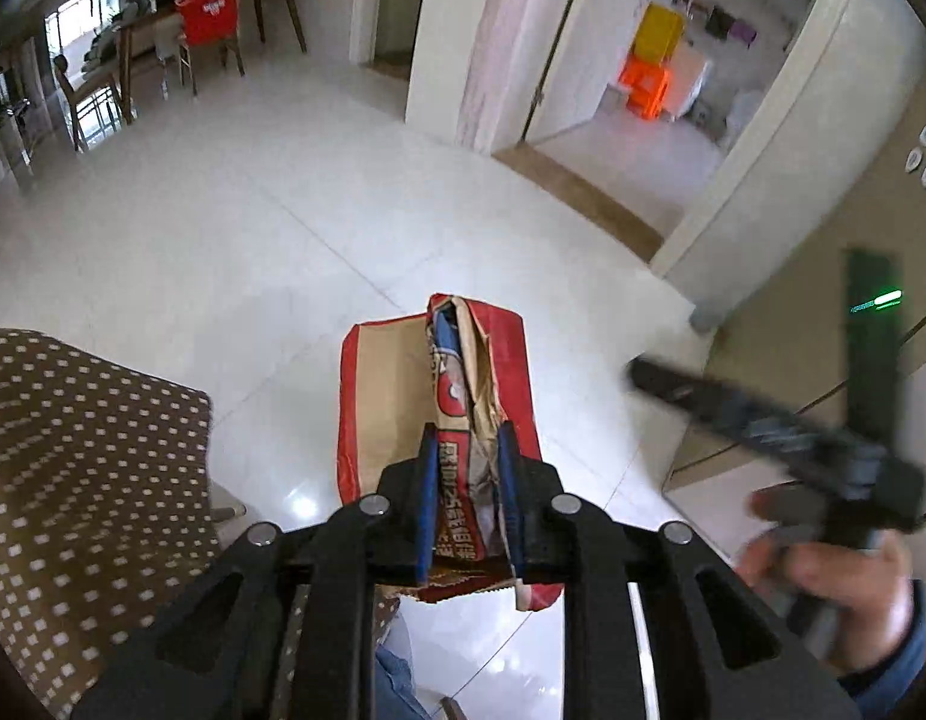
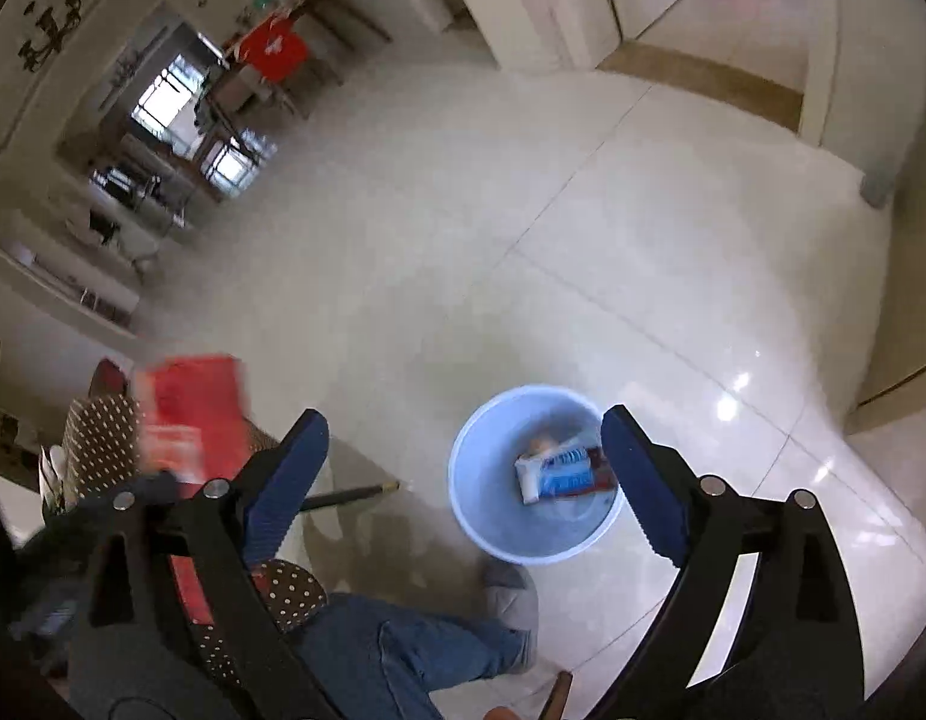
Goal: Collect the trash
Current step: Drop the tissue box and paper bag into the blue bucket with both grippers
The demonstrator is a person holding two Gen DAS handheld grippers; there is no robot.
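My left gripper (image 1: 467,438) is shut on a crumpled red and tan paper bag (image 1: 396,396) and holds it in the air above the white floor. The same bag shows blurred at the left of the right wrist view (image 2: 192,408). My right gripper (image 2: 466,462) is open and empty, above a light blue bin (image 2: 493,516) that stands on the floor. The bin holds a white and blue wrapper (image 2: 559,474) and other scraps. In the left wrist view the right gripper (image 1: 649,375) shows blurred at the right, held in a hand.
A brown cloth with white dots (image 1: 84,480) covers a table at the left. The person's jeans leg and grey shoe (image 2: 511,594) stand beside the bin. A doorway with a tan threshold (image 1: 583,198) opens at the far right. Wooden chairs and a table (image 1: 162,54) stand far back.
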